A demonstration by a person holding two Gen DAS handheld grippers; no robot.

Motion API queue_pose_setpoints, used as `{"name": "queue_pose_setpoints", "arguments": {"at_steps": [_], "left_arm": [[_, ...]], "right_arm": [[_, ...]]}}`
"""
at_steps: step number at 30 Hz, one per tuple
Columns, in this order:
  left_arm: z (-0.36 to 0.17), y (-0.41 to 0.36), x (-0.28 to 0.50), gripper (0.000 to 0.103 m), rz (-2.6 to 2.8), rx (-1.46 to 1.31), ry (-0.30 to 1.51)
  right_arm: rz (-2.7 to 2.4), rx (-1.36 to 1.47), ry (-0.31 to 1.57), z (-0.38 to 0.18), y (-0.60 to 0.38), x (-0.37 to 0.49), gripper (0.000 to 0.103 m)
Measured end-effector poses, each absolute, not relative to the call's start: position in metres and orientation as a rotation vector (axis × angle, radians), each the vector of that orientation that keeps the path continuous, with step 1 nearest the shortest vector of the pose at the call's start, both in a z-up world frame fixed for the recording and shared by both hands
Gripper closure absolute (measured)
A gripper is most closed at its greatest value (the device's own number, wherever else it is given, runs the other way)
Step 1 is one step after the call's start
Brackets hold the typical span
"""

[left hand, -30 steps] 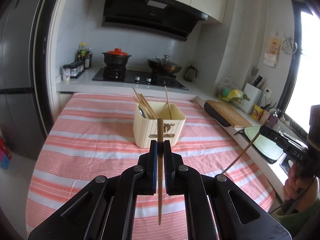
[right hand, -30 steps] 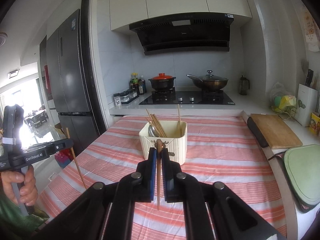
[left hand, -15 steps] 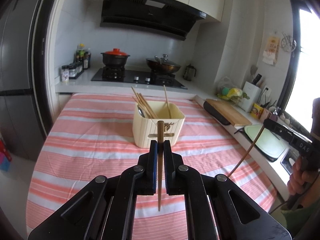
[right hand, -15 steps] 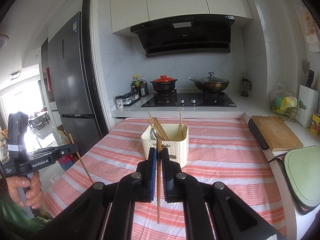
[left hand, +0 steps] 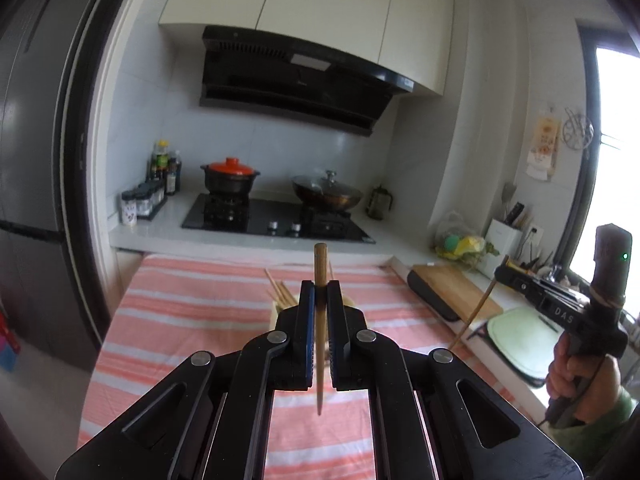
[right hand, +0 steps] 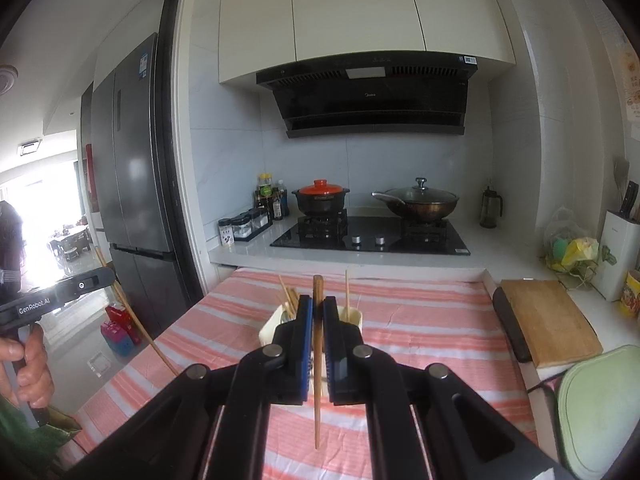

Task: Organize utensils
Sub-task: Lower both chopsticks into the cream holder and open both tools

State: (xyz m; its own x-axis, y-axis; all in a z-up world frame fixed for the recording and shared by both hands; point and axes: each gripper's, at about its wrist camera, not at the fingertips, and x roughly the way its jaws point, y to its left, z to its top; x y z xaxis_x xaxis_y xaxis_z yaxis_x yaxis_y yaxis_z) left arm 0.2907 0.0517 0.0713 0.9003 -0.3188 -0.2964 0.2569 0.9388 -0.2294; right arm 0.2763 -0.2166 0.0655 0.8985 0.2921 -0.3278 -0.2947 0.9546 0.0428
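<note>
In the left wrist view my left gripper is shut on a wooden chopstick that stands upright between the pads. Behind its jaws the cream utensil holder is mostly hidden; only several chopsticks poke out of it. In the right wrist view my right gripper is shut on a second upright chopstick, just in front of and above the holder. Each gripper appears at the edge of the other's view: the right gripper with its slanted chopstick, and the left gripper.
The holder stands on a table with a pink-and-white striped cloth. Along the right counter lie a wooden cutting board and a pale green board. Behind the table is a hob with a red-lidded pot and a wok. A fridge stands at the left.
Both grippers have risen with their chopsticks still held. The holder has dropped in both views and now sits largely behind the jaws.
</note>
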Motion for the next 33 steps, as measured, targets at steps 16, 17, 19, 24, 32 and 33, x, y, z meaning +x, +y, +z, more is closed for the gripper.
{"name": "queue_pose_setpoints", "arguments": {"at_steps": [16,17,19,24,32,33], "left_arm": [[0.011,0.004,0.488,0.099,-0.237,-0.196,0.548],[-0.002,0.001,0.497,0.099,-0.235,-0.195,0.586],[-0.024,-0.004,0.515,0.099,-0.23,-0.188,0.649],[-0.047,-0.008,0.532,0.091,-0.197,-0.171,0.707],[0.001,0.004,0.438,0.001,-0.077,-0.017,0.485],[0.005,0.002,0.419,0.0,-0.047,0.01,0.461]], "right_arm": [[0.348,-0.125,0.418,0.036,-0.171,0.467,0.098],[0.355,-0.129,0.477,0.023,-0.168,0.481,0.098],[0.357,-0.116,0.552,-0.001,-0.166,0.503,0.098],[0.365,-0.071,0.644,-0.035,-0.161,0.535,0.091],[0.348,0.016,0.434,0.023,-0.181,0.463,0.043],[0.333,0.004,0.398,0.031,-0.184,0.444,0.035]]}}
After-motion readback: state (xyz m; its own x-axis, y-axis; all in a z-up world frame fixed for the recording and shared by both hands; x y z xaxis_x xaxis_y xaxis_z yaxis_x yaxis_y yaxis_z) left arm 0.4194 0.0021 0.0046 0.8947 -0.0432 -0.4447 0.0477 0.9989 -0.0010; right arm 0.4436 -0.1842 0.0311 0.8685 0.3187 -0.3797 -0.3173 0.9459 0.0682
